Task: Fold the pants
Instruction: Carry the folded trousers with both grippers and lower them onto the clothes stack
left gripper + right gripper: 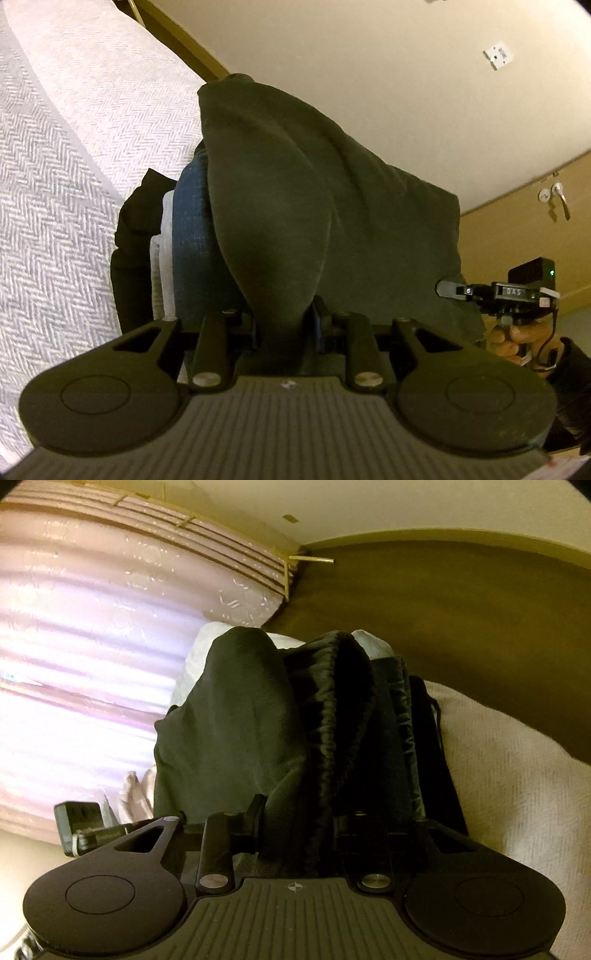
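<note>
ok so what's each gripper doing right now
left gripper: closed on the dark olive-green cloth pants.
right gripper: closed on the pants' gathered drawstring waistband.

Left gripper (284, 325): matte black, ribbed grey base, two round side discs, silver screws. Right gripper (448, 290): black, green LED, thin black cable, dark sleeve (569, 373).

Both views look forward and down along their own fingers, very near the dark green pants (325, 206), which fill each centre. Left wrist sees the right gripper (443, 288) at four o'clock (right wrist: curtain (74, 664) at nine o'clock).
</note>
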Motion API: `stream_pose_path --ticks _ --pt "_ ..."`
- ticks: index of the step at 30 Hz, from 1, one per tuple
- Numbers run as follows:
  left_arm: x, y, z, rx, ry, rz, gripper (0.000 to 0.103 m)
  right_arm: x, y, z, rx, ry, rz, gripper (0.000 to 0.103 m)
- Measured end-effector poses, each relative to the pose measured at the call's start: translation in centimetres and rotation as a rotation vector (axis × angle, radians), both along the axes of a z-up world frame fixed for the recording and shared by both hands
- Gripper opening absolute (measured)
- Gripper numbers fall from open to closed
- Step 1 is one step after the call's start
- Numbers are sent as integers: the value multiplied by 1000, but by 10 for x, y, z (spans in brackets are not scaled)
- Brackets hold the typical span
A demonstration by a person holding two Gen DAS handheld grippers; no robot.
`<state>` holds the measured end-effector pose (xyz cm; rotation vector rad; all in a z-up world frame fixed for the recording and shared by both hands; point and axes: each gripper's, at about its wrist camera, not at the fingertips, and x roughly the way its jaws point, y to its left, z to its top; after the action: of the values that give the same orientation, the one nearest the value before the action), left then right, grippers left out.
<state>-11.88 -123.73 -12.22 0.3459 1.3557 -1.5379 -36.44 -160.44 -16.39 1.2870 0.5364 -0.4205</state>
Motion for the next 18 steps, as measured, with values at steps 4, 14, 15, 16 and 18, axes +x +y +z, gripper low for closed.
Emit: stream_pose_path --ticks 4,14,15,16,18 --pt "-4 6 0 -13 -11 6 22 1 -1 -12 -1 4 -5 30" --pt "-9 16 -17 0 -28 47 23 0 2 -15 -21 30 44 34" --pt "-8 14 -22 6 -32 59 26 0 3 -17 -25 30 39 36" --pt "-8 13 -25 4 -41 65 27 0 3 -19 -28 24 29 38" --pt "-8 10 -28 1 -63 70 34 -1 4 -15 -23 23 11 47"
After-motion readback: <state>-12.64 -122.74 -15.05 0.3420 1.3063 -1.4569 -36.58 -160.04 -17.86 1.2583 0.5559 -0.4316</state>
